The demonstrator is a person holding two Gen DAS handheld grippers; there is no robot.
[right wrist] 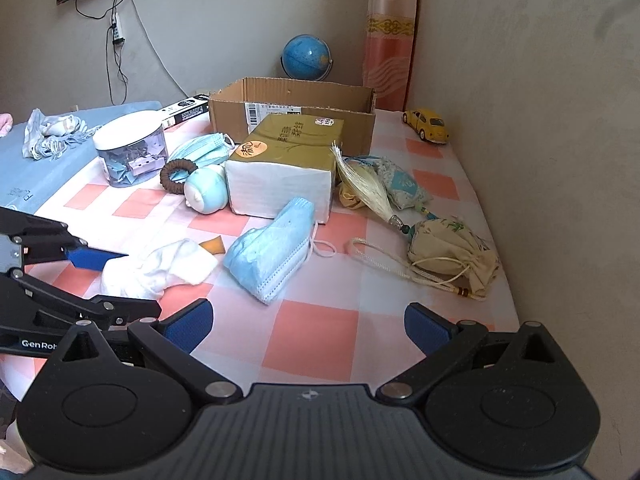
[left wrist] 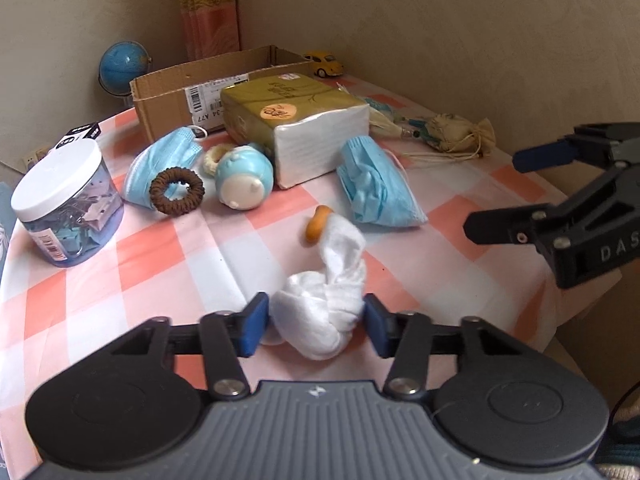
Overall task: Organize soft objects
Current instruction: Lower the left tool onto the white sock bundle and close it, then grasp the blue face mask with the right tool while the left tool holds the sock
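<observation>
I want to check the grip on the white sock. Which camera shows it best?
The left wrist view: the white sock lies bunched between the left gripper pads, both sides visible. The right wrist view shows the sock side-on, one blue pad against it, the other hidden.

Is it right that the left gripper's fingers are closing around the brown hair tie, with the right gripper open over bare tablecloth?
Not quite. The left gripper has the white sock between its fingers, as the left wrist view shows. The brown hair tie lies untouched further back, against a blue face mask. The right gripper is indeed open over bare tablecloth.
</observation>
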